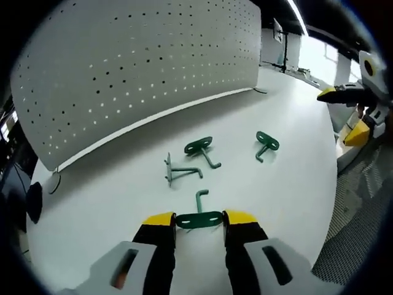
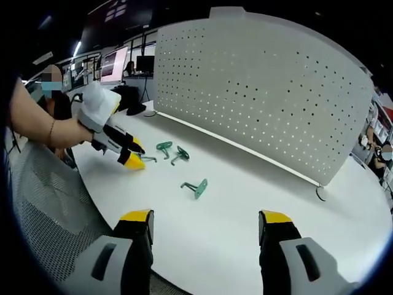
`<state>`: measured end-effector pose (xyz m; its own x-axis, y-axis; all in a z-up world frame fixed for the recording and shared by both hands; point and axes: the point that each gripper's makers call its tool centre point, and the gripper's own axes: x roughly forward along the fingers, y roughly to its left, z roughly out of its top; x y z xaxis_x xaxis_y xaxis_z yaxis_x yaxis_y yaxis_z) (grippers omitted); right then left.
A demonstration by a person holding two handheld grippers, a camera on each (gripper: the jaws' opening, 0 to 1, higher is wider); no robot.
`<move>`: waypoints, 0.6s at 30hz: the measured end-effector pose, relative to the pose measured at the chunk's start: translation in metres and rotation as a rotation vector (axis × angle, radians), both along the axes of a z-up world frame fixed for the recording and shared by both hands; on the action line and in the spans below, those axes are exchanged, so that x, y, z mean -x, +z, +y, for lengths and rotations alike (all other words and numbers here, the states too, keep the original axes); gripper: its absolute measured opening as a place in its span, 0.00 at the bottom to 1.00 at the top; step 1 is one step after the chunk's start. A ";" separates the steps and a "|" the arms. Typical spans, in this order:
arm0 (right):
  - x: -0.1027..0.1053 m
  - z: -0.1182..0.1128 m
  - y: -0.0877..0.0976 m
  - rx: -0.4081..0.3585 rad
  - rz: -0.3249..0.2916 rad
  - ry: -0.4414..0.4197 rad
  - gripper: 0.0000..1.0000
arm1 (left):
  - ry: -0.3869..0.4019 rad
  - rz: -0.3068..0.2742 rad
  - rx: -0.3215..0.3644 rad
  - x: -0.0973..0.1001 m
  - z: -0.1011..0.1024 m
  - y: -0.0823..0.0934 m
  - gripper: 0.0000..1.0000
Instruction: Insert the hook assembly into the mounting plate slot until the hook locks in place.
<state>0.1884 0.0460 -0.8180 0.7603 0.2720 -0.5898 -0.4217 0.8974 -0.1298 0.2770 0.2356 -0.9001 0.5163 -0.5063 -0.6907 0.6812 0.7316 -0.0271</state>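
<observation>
Four green metal peg hooks lie on the white bench (image 1: 295,203) before the upright white perforated mounting panel (image 1: 141,67). The left claw (image 1: 199,220) is clamped on the base plate of one green hook (image 1: 199,216), its stem pointing toward the panel, presumably ready for insertion. The right claw (image 2: 207,220) hangs apart, empty, well back, leaving every piece visible.
</observation>
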 end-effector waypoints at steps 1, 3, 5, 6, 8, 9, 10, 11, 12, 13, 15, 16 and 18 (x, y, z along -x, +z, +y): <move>0.000 0.000 0.000 -0.001 0.000 0.001 0.67 | 0.009 0.011 0.011 0.000 0.001 0.000 0.31; 0.000 0.000 0.000 0.000 -0.002 0.001 0.67 | 0.021 0.026 0.024 0.000 0.002 0.000 0.31; 0.000 0.000 0.001 -0.001 -0.003 -0.001 0.67 | 0.029 0.035 0.031 0.000 0.004 0.000 0.31; 0.000 0.000 0.001 -0.001 -0.004 -0.001 0.67 | 0.039 0.045 0.043 0.000 0.005 0.000 0.30; -0.001 0.000 0.001 -0.002 -0.004 -0.001 0.67 | 0.065 0.072 0.075 0.001 0.005 0.001 0.30; -0.001 0.000 0.001 -0.003 -0.005 0.000 0.67 | 0.071 0.075 0.085 0.001 0.005 0.003 0.30; -0.001 0.000 0.001 -0.002 -0.005 0.001 0.67 | 0.078 0.084 0.098 0.002 0.006 0.006 0.30; 0.000 0.000 0.001 -0.003 -0.005 0.001 0.67 | 0.086 0.090 0.108 0.002 0.006 0.006 0.30; 0.000 0.000 0.001 -0.003 -0.004 0.001 0.67 | 0.090 0.104 0.121 0.002 0.006 0.007 0.30; 0.000 0.000 0.001 -0.004 -0.004 0.001 0.67 | 0.095 0.114 0.131 0.003 0.006 0.007 0.30; 0.000 0.001 0.001 -0.005 -0.003 0.004 0.67 | 0.106 0.135 0.149 0.003 0.008 0.007 0.30; 0.000 0.002 0.001 -0.004 -0.004 0.006 0.67 | 0.113 0.150 0.164 0.004 0.008 0.007 0.30; 0.000 0.002 0.001 -0.005 -0.003 0.010 0.67 | 0.125 0.164 0.188 0.006 0.008 0.011 0.30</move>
<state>0.1882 0.0484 -0.8172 0.7592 0.2826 -0.5863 -0.4302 0.8939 -0.1262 0.2714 0.2434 -0.8888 0.4718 -0.5728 -0.6703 0.5614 0.7814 -0.2726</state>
